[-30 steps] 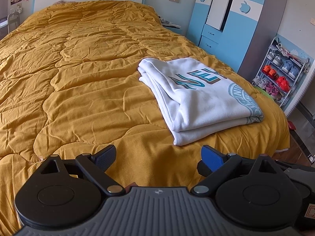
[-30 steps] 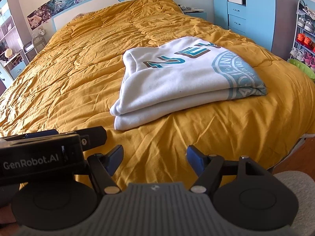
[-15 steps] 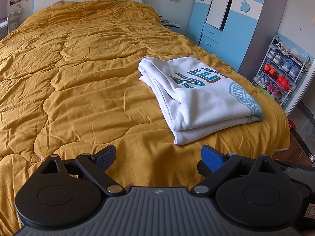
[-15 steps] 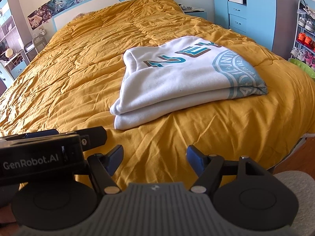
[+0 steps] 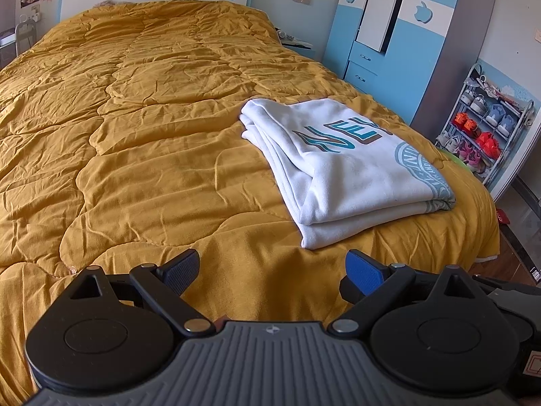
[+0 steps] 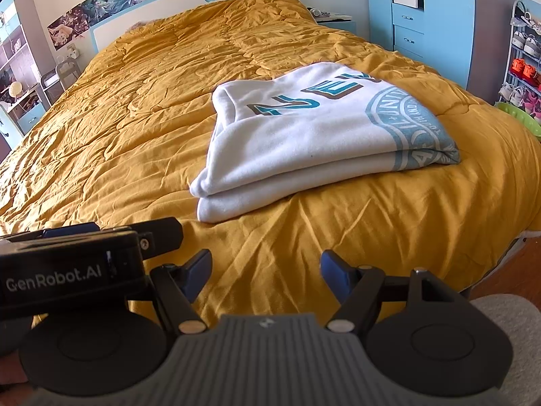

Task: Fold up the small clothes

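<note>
On the near edge of the bed [image 5: 142,155], the left gripper [image 5: 272,269] hangs with its jaws wide and nothing between them, tilted down over bare yellow quilt. It sits back from the cloth, which looks to me like a rest after the folding, not a reach. Just to its right, the right gripper [image 6: 265,269] is held the same way: jaws wide, empty, aimed toward the garment from short of it, with the left gripper's body showing at its left side. Ahead and to the right, on the right half of the bed near the foot, lies the sweatshirt [image 5: 341,172], apart from both claws. It is white and thick, folded into a neat rectangle of stacked layers with a rounded fold facing near. Teal and brown letters cross the top, and a teal round seal wraps over its right edge. Judging by that tidy shape, this piece seems finished.
</note>
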Demonstrator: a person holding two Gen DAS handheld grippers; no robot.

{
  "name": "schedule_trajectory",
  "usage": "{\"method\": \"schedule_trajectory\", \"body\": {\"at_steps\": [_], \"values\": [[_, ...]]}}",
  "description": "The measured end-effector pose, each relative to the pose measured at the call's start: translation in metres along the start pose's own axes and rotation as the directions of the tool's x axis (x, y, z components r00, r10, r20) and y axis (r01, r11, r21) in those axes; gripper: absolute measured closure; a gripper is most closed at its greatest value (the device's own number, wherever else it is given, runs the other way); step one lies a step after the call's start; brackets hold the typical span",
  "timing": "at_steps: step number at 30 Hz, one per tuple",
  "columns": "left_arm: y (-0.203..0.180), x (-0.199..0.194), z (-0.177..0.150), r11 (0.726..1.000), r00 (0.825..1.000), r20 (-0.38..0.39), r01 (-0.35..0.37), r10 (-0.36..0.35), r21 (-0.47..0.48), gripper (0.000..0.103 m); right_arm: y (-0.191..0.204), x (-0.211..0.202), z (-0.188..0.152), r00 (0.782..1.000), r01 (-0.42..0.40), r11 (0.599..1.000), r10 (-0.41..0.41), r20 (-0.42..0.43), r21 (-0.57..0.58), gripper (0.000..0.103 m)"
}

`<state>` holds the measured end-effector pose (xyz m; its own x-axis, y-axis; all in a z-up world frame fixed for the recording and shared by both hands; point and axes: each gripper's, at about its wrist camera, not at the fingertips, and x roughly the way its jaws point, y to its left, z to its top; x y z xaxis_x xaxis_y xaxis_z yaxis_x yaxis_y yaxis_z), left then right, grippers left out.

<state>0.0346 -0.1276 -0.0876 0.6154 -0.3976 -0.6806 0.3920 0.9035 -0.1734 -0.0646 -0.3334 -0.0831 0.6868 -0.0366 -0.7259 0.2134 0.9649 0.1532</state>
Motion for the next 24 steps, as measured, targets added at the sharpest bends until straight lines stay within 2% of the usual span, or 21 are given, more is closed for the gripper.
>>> {"method": "schedule_trajectory", "body": {"at_steps": [24], "values": [[0.0022,0.0009,-0.0033,1.0,1.0,-0.004,0.001,-0.001,-0.004,0.0,0.0023,0.0016,0.0002,1.0,0.006,1.0,-0.007,-0.003,-0.025,0.036]]}}
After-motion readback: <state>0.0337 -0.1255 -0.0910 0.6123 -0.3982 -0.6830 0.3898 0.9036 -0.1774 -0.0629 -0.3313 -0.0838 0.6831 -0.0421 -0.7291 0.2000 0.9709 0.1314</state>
